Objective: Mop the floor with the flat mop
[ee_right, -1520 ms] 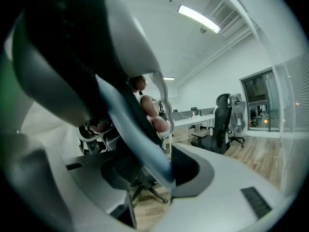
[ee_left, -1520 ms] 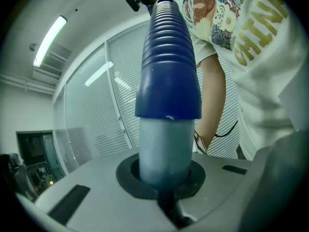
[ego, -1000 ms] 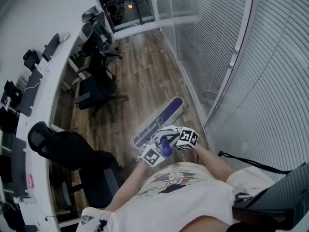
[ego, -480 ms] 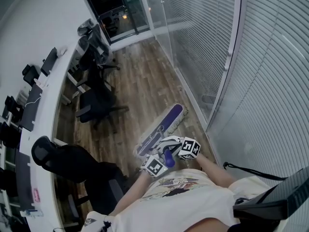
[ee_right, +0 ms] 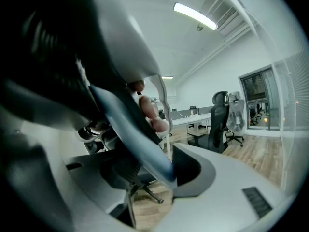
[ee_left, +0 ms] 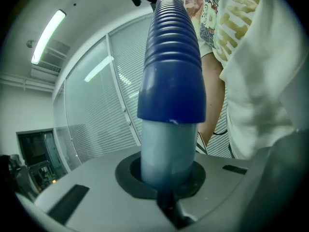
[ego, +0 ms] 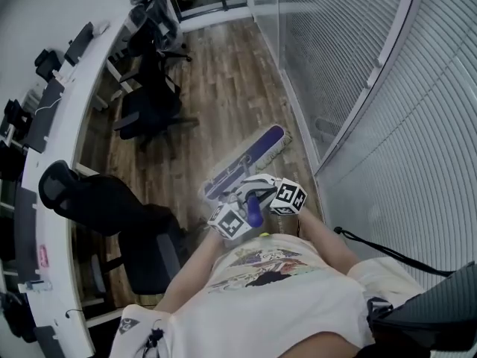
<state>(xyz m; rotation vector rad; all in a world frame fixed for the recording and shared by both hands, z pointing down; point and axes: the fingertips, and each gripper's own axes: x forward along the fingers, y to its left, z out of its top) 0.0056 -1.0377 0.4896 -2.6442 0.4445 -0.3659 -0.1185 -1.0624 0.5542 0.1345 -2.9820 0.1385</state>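
The purple-padded flat mop (ego: 247, 161) is resting head-down on the brown wood-plank floor (ego: 223, 80), slanting beside the glass wall with white blinds (ego: 350, 73). The left gripper (ee_left: 166, 178) is clamping its pale blue shaft (ee_left: 166, 144) just under the ribbed blue grip (ee_left: 171, 57). The right gripper (ee_right: 161, 170) is gripping the same shaft. Black office chairs (ego: 112, 211) are standing nearby.

flat mop (ego: 246, 161) shifted slightly, view tilted

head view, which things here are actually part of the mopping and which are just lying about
In the job: flat mop head, mop handle, wood floor.
Lying about: nearest black chair, long desk, window blinds.
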